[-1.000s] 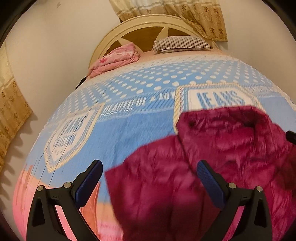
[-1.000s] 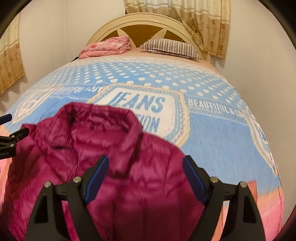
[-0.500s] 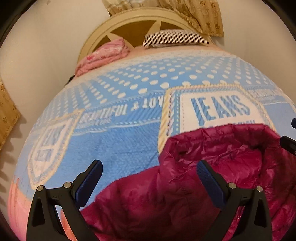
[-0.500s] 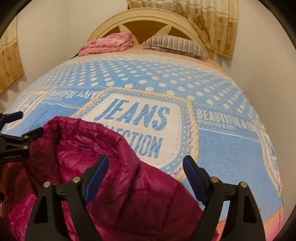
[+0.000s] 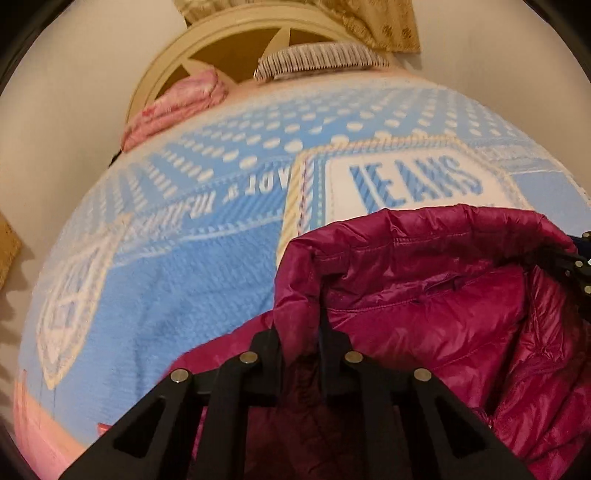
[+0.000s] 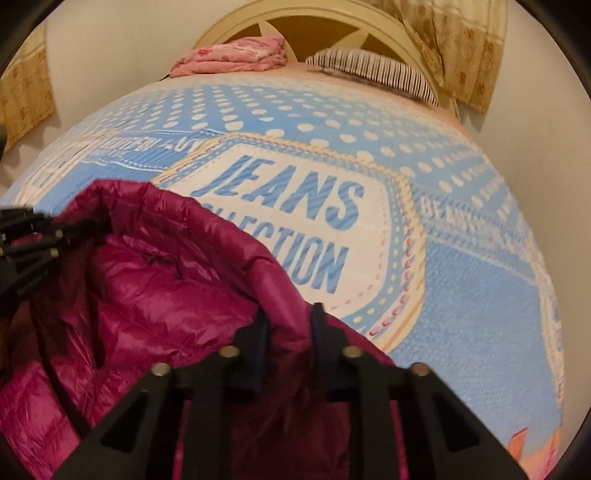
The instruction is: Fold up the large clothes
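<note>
Now you have both grippers clamped on the magenta puffer jacket, which lies at the near end of the bed on the blue "JEANS" blanket. Your left gripper has just been closing, and its fingers now stand narrow with the left end of the stand-up collar pinched between them. Your right gripper has done the same on the opposite end of the collar, fabric bunched between its fingers. In the right wrist view the left gripper shows at the left edge, so the two hands are near each other with the open collar and the shiny lining between them.

This looks like the pick-up step that opens the fold: you hold the garment by its top edge, and no crease has been made yet. The body of the jacket below the collar is mostly hidden under the grippers, so you cannot tell how flat it lies.

The next move probably calls for both hands to travel together, keeping the collar taut between them so the quilted shell hangs or spreads evenly. The nylon looks slippery and puffy; a shallow pinch may slide off, so check that each grip holds more than the rim. Up by the headboard, the striped pillow and the folded pink cloth are well apart from your work.
</note>
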`<state>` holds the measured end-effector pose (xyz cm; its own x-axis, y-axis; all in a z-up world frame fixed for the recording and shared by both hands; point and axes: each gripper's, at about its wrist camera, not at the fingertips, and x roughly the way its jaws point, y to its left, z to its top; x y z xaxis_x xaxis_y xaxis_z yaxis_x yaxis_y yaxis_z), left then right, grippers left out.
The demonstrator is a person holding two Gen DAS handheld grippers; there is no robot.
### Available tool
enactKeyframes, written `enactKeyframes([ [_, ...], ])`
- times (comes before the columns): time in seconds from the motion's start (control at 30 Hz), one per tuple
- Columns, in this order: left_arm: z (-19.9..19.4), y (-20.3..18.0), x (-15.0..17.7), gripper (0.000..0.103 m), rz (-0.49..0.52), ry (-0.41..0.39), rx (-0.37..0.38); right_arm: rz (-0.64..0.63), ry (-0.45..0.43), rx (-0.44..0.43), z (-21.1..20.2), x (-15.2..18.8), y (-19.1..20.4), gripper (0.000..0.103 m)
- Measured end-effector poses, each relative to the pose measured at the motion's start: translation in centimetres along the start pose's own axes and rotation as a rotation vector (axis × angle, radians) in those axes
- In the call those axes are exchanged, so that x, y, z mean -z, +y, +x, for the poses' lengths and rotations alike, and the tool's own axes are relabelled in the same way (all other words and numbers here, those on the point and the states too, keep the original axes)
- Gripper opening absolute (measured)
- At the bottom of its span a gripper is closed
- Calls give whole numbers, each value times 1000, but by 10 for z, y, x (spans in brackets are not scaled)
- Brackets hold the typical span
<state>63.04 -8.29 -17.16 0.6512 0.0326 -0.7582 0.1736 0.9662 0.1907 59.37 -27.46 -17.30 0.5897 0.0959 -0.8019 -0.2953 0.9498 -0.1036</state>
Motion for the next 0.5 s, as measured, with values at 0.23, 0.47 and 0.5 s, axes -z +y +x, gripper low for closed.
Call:
enactKeyframes([
  [0.23, -38, 2, 26, 11, 42, -71, 13, -68, -48, 50, -27, 20, 4, 13],
  [0.47, -15, -2, 73, 10, 38, -28, 16, -128, -49, 103, -17, 57, 11, 11],
  [0.5, -17, -4, 75, 10, 45, -38, 6, -148, -53, 119, -15, 62, 14, 11],
])
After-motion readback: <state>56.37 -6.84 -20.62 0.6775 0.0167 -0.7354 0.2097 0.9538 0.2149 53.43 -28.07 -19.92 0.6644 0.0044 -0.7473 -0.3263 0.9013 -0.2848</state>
